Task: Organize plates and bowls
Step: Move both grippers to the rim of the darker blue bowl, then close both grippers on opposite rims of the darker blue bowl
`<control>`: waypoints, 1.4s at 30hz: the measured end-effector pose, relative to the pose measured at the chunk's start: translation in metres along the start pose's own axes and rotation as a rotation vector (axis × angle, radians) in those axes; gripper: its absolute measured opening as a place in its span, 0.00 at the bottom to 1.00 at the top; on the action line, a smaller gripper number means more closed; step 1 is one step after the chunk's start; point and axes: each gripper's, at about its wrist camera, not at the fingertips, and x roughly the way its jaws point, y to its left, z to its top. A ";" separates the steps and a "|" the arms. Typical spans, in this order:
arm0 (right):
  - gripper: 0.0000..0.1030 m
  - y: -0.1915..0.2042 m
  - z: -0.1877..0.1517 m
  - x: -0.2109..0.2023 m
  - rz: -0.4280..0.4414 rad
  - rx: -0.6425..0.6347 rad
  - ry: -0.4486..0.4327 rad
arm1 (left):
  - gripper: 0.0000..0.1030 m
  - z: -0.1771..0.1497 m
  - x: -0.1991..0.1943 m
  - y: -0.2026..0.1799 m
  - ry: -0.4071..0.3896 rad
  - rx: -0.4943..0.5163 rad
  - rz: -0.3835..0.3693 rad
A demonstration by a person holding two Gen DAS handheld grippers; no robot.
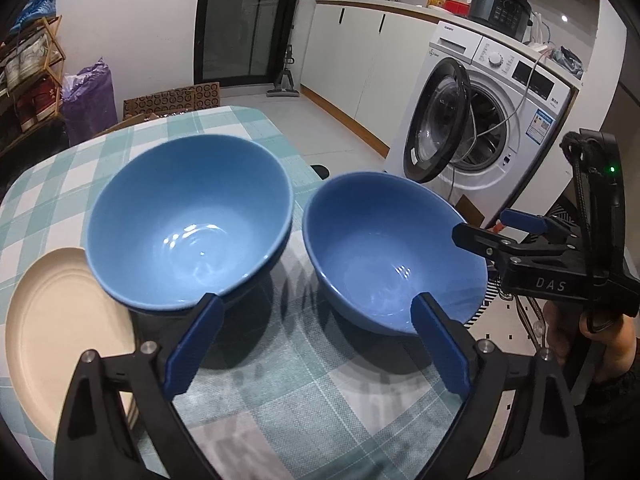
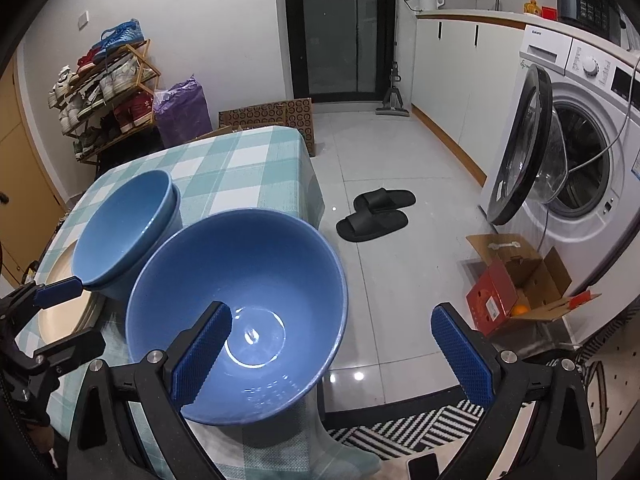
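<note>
Two blue bowls sit mouth-up on the table (image 1: 248, 400) with its green-and-white checked cloth. The left bowl (image 1: 188, 220) is nested in another bowl, whose rim shows just under it, and tips slightly toward the camera; the right bowl (image 1: 392, 252) stands alone at the table's right edge, also tilted a little, well apart from the stack. A cream plate (image 1: 60, 336) lies flat beside the stack on the left, its far side hidden under the bowls and its near side behind the left gripper (image 1: 316, 340), whose jaws stand wide apart, empty, low over the cloth before the two bowls. The right gripper (image 2: 332, 356) also has its jaws apart and holds nothing; its left finger (image 2: 202, 354) overlaps the near bowl (image 2: 240, 312), but whether it touches the rim cannot be told. Behind, a washing machine (image 1: 492, 120) stands with its door open.
</note>
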 end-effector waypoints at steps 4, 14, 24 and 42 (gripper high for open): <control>0.99 -0.004 -0.003 0.008 0.002 0.007 0.008 | 0.87 -0.002 0.008 -0.005 0.021 0.000 -0.001; 0.99 -0.011 -0.009 0.023 -0.014 0.011 0.037 | 0.81 -0.001 0.018 -0.011 0.041 -0.002 -0.013; 0.71 -0.011 -0.012 0.032 0.033 0.030 0.064 | 0.61 0.000 0.033 -0.010 0.065 -0.033 -0.045; 0.35 -0.002 -0.014 0.025 0.066 0.024 0.042 | 0.37 0.004 0.036 -0.012 0.064 -0.022 -0.066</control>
